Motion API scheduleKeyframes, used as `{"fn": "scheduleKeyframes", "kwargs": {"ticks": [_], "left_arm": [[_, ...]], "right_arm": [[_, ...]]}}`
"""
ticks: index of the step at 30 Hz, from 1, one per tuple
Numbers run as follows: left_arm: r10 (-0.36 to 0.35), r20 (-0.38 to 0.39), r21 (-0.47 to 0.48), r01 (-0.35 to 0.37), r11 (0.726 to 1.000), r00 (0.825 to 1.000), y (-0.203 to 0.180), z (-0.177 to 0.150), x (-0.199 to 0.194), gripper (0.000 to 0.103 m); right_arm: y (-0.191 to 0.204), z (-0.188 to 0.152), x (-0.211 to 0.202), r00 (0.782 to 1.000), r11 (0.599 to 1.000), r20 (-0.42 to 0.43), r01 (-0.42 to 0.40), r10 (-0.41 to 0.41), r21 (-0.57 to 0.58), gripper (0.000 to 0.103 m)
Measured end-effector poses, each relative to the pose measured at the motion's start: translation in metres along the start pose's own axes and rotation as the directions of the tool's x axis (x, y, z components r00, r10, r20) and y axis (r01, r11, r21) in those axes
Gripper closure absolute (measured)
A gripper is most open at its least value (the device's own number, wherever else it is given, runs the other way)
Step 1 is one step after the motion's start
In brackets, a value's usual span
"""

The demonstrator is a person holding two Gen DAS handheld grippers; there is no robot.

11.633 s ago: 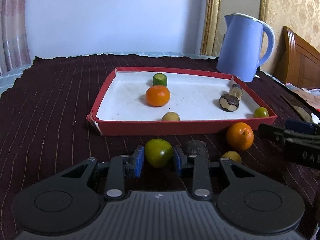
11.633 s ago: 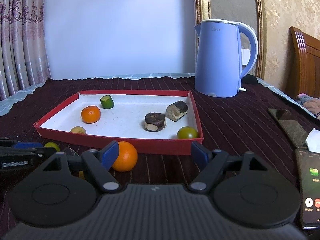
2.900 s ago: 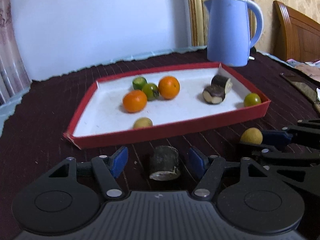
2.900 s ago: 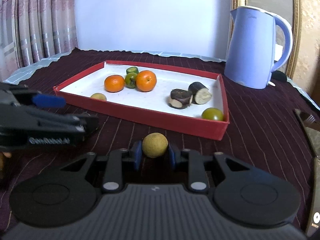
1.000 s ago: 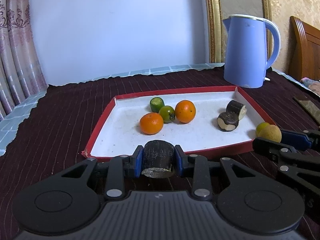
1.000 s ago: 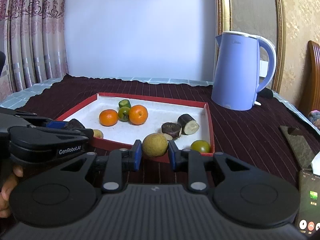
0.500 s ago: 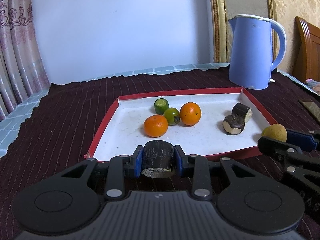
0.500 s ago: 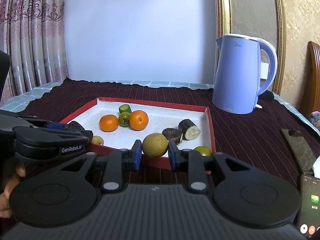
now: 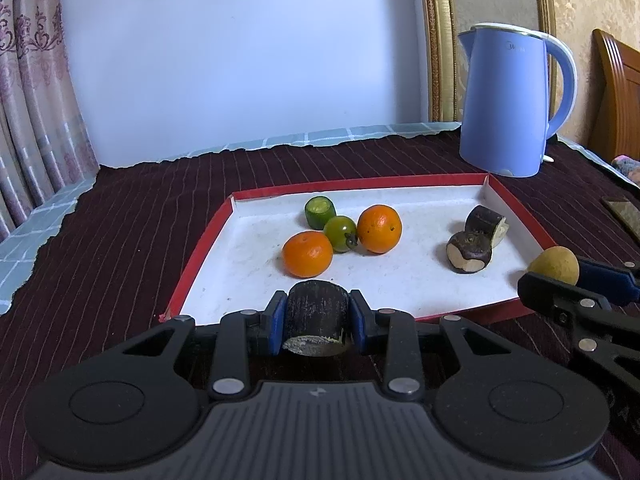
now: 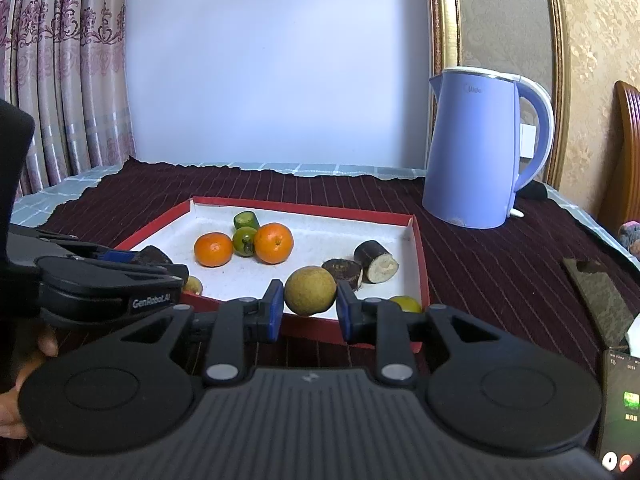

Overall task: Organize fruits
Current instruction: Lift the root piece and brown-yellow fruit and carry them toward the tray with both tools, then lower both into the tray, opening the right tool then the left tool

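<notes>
Closest to the lens, bottom centre of each wrist view: the left gripper (image 9: 316,322) is pinching a dark sugarcane chunk (image 9: 317,322) between its blue pads, and the right gripper (image 10: 309,312) is clamped on a round tan fruit (image 10: 310,290). Both are held just over the near edge of the red tray (image 10: 316,326).

Counting what's inside the tray, from the right wrist view: two oranges (image 10: 213,249) (image 10: 273,243), one green tomato (image 10: 244,241) wedged between them, one green cut piece (image 10: 246,220) behind those, and two more dark cane chunks (image 10: 343,272) (image 10: 376,267) on the right side, touching each other. There are also two smaller yellowish fruits: one (image 10: 193,284) is half hidden behind the left gripper at middle left, the other (image 10: 406,304) peeks out behind the right gripper's finger, so I can't tell exactly how either sits.

Cut off at the lower right edge: a phone (image 10: 620,412) with its screen lit. A second dark flat thing (image 10: 600,300) lies above it, hard to make out.

The surface is a dark maroon striped cloth (image 10: 500,272). One blue kettle (image 10: 480,148) stands at upper right, with patterned curtains (image 10: 60,60) at upper left and a pale wall between.
</notes>
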State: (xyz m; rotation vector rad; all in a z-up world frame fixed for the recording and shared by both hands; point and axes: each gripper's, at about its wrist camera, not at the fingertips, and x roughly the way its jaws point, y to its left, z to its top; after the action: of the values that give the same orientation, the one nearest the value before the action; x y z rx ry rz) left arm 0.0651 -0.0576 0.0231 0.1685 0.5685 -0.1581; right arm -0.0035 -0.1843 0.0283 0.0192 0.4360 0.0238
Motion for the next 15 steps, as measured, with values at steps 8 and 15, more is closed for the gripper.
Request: {"fn": "scheduleKeyframes", "kwargs": {"ticks": [8, 15], "left_arm": [[0.009, 0.002, 0.017, -0.009, 1.0, 1.0, -0.005, 0.005, 0.007, 0.071], [0.02, -0.007, 0.016, -0.02, 1.0, 1.0, -0.006, 0.014, 0.019, 0.071]], "right_arm": [[-0.003, 0.003, 0.004, 1.0, 1.0, 0.003, 0.004, -0.004, -0.001, 0.077], [-0.007, 0.011, 0.012, 1.0, 1.0, 0.005, 0.007, -0.007, 0.002, 0.077]]}}
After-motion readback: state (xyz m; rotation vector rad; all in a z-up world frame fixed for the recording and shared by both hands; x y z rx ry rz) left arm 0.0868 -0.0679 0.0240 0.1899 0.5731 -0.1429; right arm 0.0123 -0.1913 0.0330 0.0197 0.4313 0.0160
